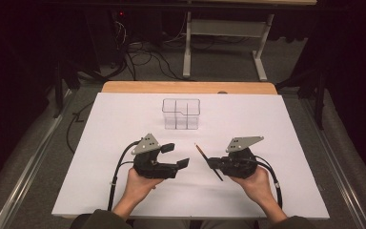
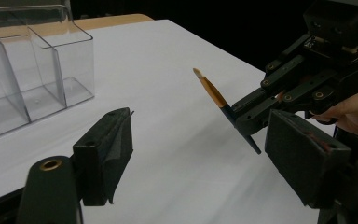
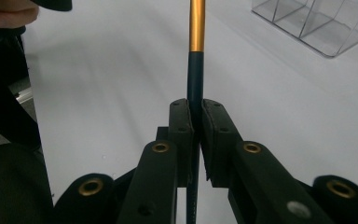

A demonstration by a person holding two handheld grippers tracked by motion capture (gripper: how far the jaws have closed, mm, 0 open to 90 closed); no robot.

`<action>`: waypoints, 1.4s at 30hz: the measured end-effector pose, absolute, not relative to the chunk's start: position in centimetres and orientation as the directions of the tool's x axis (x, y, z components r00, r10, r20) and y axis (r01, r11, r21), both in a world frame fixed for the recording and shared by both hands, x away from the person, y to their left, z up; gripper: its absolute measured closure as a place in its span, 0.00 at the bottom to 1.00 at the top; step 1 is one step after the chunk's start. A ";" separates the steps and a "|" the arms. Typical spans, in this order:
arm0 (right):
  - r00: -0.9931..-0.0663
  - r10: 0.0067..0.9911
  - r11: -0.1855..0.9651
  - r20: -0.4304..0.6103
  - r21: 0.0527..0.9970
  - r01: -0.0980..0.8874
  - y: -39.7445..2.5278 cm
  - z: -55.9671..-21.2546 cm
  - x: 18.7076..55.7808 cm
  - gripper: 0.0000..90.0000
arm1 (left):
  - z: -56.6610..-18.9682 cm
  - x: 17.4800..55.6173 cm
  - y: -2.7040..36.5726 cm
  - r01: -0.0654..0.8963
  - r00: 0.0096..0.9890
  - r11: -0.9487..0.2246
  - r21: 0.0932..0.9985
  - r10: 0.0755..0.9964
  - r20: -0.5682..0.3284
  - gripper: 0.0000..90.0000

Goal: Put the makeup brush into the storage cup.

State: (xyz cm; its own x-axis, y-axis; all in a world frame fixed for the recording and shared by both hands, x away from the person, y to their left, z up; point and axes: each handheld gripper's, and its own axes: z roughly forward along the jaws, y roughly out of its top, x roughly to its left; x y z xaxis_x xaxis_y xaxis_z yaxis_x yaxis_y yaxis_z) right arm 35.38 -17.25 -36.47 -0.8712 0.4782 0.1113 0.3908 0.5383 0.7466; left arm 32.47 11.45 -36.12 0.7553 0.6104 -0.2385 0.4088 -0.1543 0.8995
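Here the right tool (image 1: 213,164) clamps a pencil (image 1: 201,152) pointing toward the organizer (image 1: 181,114).

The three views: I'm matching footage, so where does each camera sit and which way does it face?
High view: above the person's side, looking forward and down at the table; forearms, hands, both grippers.
Left gripper view: rides the left gripper, facing the right gripper and brush.
Right gripper view: along its own fingers, clamped on the brush.
Shared: brush, clear organizer.

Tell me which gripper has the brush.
The right gripper: its jaws are clamped on the brush. The left gripper is open, holding nothing.
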 end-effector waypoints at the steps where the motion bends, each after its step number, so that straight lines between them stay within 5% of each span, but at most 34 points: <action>1: -0.873 0.475 0.538 0.107 0.750 0.385 -17.3 -36.5 35.4 0.95 | -36.2 32.5 11.3 0.410 0.756 -0.158 0.898 0.609 -0.239 0.27; 42: -0.877 0.471 0.535 0.094 0.760 0.369 -16.2 -36.6 34.9 0.95 | -37.3 33.8 9.3 0.474 0.768 -0.161 0.866 0.557 -0.316 0.49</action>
